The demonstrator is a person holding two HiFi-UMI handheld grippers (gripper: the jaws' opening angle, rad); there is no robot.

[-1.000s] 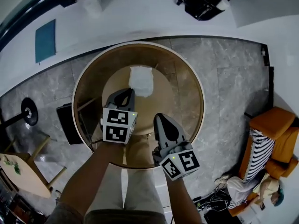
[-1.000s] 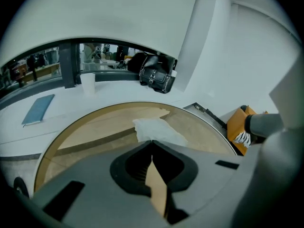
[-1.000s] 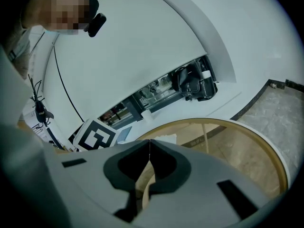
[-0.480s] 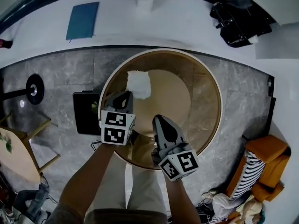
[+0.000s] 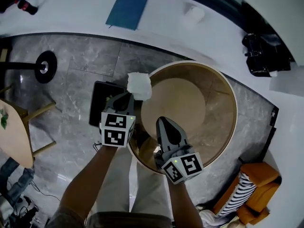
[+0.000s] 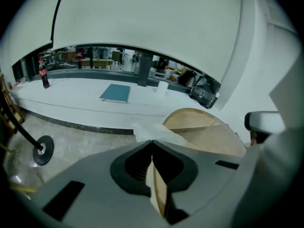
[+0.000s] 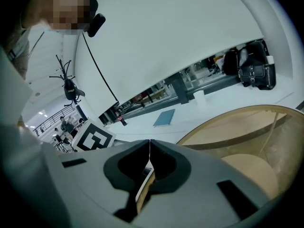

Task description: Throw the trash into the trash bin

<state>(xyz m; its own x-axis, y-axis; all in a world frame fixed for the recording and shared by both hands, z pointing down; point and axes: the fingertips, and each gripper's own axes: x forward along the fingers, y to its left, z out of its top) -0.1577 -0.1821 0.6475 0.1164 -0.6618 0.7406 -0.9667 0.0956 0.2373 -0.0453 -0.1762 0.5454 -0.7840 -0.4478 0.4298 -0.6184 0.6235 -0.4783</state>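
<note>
A crumpled white tissue (image 5: 139, 86) sticks out past the tips of my left gripper (image 5: 127, 95), which is shut on it. In the left gripper view the tissue (image 6: 153, 131) bunches just beyond the closed tips of the left gripper (image 6: 152, 141). It hangs over the left rim of the round wooden table (image 5: 223, 87), above grey floor. A black rectangular bin (image 5: 97, 109) stands on the floor just left of that gripper. My right gripper (image 5: 166, 123) hovers over the table's near rim, shut and holding nothing; in its own view the right gripper (image 7: 150, 141) shows its tips pressed together.
A white ledge runs along the far wall with a blue notebook (image 5: 127, 11), a white cup (image 5: 194, 12), a black bag (image 5: 263, 56) and a cola bottle (image 6: 43, 75). A black stand base (image 5: 45, 66) and a light wooden table (image 5: 12, 137) are at the left, an orange chair (image 5: 247, 198) at the lower right.
Both grippers have travelled left, off the middle of the round table to its left rim. The tissue has stayed in the left gripper and now hangs beside the black bin.
</note>
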